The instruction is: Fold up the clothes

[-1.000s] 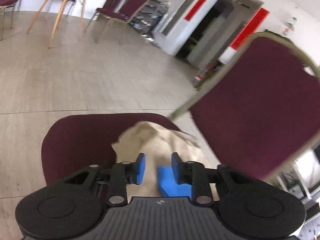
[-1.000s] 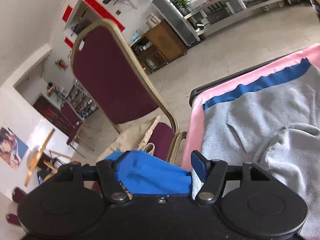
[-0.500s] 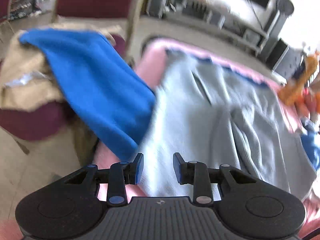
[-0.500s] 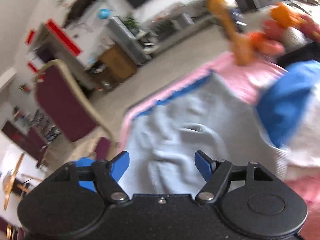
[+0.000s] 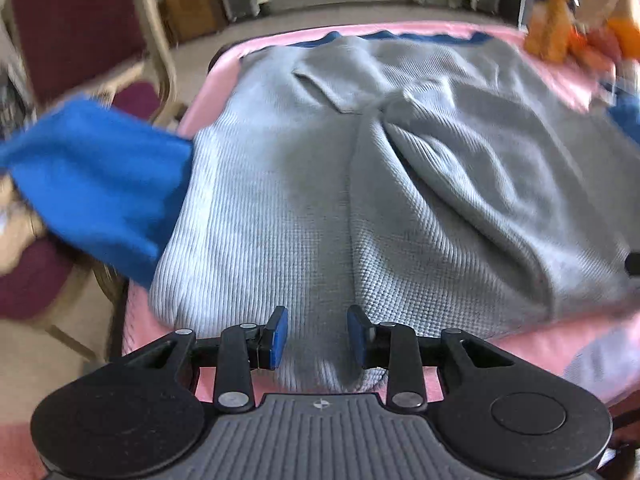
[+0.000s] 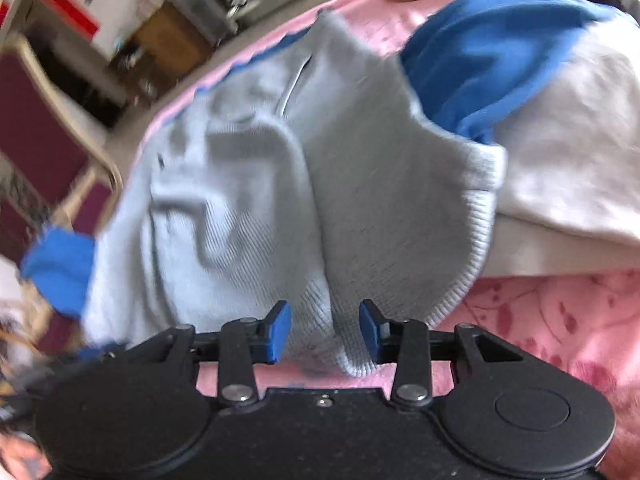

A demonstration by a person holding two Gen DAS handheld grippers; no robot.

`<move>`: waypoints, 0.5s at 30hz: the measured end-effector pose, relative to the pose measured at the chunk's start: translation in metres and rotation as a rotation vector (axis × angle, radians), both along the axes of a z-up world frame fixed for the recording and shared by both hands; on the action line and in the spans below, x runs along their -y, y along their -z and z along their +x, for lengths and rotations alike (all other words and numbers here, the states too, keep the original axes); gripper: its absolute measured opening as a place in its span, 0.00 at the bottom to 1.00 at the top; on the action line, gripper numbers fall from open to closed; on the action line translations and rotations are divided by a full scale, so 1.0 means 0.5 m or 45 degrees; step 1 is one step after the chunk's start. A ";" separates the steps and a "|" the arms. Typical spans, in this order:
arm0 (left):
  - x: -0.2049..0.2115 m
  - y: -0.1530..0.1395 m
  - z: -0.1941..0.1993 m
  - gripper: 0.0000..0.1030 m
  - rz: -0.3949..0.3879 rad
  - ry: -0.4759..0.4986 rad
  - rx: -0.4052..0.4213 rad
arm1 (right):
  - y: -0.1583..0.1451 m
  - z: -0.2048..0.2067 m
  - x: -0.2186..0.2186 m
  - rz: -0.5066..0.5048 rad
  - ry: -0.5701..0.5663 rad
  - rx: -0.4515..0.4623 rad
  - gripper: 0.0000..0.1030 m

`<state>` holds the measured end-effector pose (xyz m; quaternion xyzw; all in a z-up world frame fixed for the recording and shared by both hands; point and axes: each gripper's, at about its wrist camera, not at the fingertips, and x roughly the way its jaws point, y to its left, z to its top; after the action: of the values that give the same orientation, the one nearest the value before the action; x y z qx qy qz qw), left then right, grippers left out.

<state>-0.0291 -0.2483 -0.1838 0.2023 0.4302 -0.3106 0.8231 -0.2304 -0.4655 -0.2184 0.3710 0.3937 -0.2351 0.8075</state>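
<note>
Left wrist view: nearest the lens, the left gripper (image 5: 313,334) has its tongs apart with nothing between them, poised just over the near edge of a grey knitted sweater (image 5: 360,184). The sweater lies spread on a pink bedcover (image 5: 552,344), rumpled, with a long ridge running from the near hem up toward the middle and one side lapped over the other. In the right wrist view, the right gripper (image 6: 325,332) is likewise parted and empty, low over the near tip of the same sweater (image 6: 248,200), whose ribbed hem curves off to the right.

As for progress, the grey sweater is not in a neat folded packet: it lies wide and creased, so most of its folding is left, as far as the blurred pictures show. Whether the lapped side is a deliberate fold or just a wrinkle I cannot tell.

Both grippers point forward and down along the sweater, side by side at its near edge.

Further off, a blue cloth (image 5: 92,184) drapes at the left over a maroon chair (image 5: 76,28) beside the bed; from the pictures I cannot say if it is folded. In the right wrist view a white and blue garment (image 6: 560,128) lies heaped to the right of the sweater. At the far end sits an orange toy (image 5: 560,36).
</note>
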 end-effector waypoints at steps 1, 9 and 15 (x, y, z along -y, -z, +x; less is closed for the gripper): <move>0.000 -0.002 -0.001 0.30 -0.004 0.003 0.011 | 0.004 0.009 -0.009 -0.049 -0.030 -0.044 0.18; 0.002 -0.014 -0.012 0.29 -0.035 0.029 0.099 | -0.018 0.014 -0.040 -0.187 -0.094 -0.042 0.11; 0.029 0.003 -0.032 0.29 0.000 0.122 0.134 | -0.043 0.010 -0.048 -0.194 -0.105 0.095 0.12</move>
<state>-0.0450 -0.2627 -0.1851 0.2387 0.3763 -0.3386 0.8287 -0.2252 -0.4414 -0.1969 0.3005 0.3593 -0.2168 0.8565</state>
